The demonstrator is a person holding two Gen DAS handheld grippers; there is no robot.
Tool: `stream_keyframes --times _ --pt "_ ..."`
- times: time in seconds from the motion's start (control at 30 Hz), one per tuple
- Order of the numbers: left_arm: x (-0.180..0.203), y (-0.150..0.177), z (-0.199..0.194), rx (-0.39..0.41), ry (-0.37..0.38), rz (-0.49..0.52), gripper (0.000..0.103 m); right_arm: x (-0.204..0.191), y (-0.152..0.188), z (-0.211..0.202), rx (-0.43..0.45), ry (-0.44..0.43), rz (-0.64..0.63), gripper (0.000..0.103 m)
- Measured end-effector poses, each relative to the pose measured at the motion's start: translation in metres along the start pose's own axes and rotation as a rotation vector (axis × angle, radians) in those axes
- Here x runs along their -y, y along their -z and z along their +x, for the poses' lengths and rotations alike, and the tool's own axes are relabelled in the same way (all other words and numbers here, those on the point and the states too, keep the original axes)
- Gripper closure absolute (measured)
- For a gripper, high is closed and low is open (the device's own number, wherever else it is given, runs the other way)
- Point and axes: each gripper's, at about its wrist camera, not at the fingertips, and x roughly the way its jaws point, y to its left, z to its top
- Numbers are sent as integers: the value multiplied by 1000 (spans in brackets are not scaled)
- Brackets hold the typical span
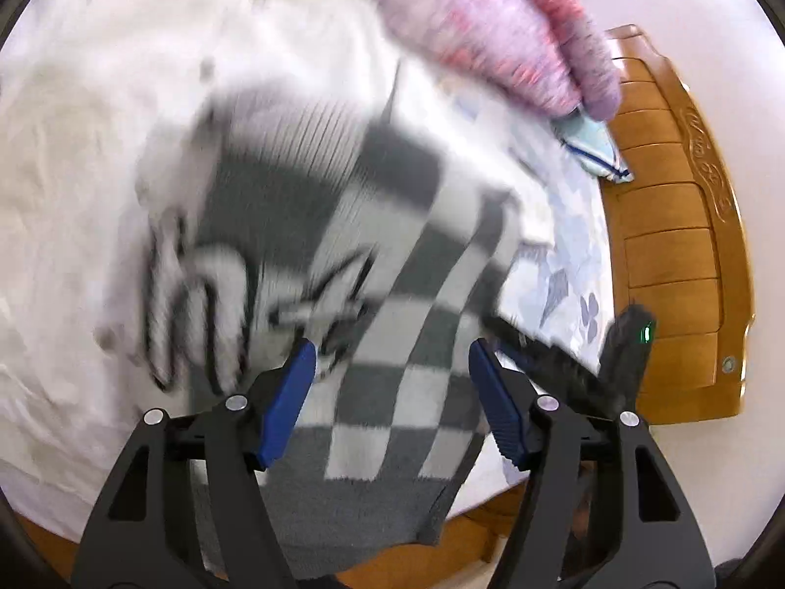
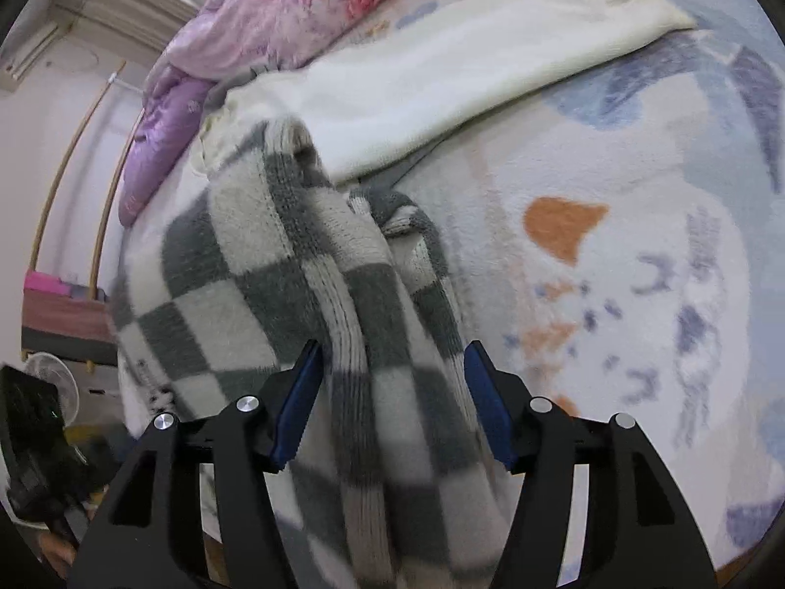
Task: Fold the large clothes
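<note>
- Bedding fills both views: a bed [image 2: 638, 255] covered with a pale fleece sheet printed in blue and orange shapes, with a carved wooden footboard [image 1: 687, 245] at its edge in the left wrist view.
- On the bed lies the checkered sweater [image 2: 274, 294], grey and off-white squares with ribbed bands, bunched into thick folds; in the left wrist view it [image 1: 382, 324] is blurred and hangs down over the edge of the mattress.
- Beneath and beside the sweater spreads a cream blanket [image 2: 441, 93], and the same white cloth [image 1: 98, 147] takes up the left half of the left wrist view.
- Beyond the blanket sits a pink and purple floral quilt [image 2: 274, 14], rumpled near the pale wall.
- A standing fan [image 2: 59, 388] shows at the lower left of the right wrist view, past the side of the bed.
- Left gripper [image 1: 390, 402] points down over the sweater, its blue-padded jaws spread apart with checkered knit between them, not pinched.
- Right gripper [image 2: 392, 407] straddles a ribbed fold of the sweater, jaws likewise spread wide, the pads standing clear of the cloth on both sides.
- Seen from the left wrist, a black device with a green light [image 1: 633, 343] shows just right of the left gripper.
</note>
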Motion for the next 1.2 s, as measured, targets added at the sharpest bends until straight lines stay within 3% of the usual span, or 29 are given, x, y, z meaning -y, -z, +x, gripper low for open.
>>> stream_keyframes --times 0.07,0.1,0.2,0.23,0.37,0.5,0.6,0.8,0.9,1.07,1.2 --pt "5 -13 -13 34 -43 34 36 -7 2 -15 31 -9 -29 53" --pt "6 -22 -14 44 -79 50 36 -13 0 -20 38 -40 -42 70" --pt "5 -38 -14 59 -178 34 37 -43 -11 -19 30 -50 -148 92" --pt "6 -43 -14 59 -194 35 37 -54 -15 -16 27 -43 -181 95" --pt "3 -54 12 15 -245 56 37 -106 -36 10 -1 -35 -288 96" --pt "4 -69 51 -82 -359 153 34 -124 -52 55 -64 7 -292 97" --pt "-8 -84 73 -137 -322 119 34 -110 -59 93 -139 109 -260 103" --pt "-15 -101 106 -221 -343 163 33 -90 -66 111 -157 124 -182 103" --pt "-14 -102 113 -232 -333 173 24 -92 -65 115 -158 141 -183 103" --pt "-14 -101 116 -236 -313 203 21 -87 -67 112 -164 110 -130 103" --pt "-19 -99 97 -190 -227 175 20 -84 -69 98 -162 27 -74 103"
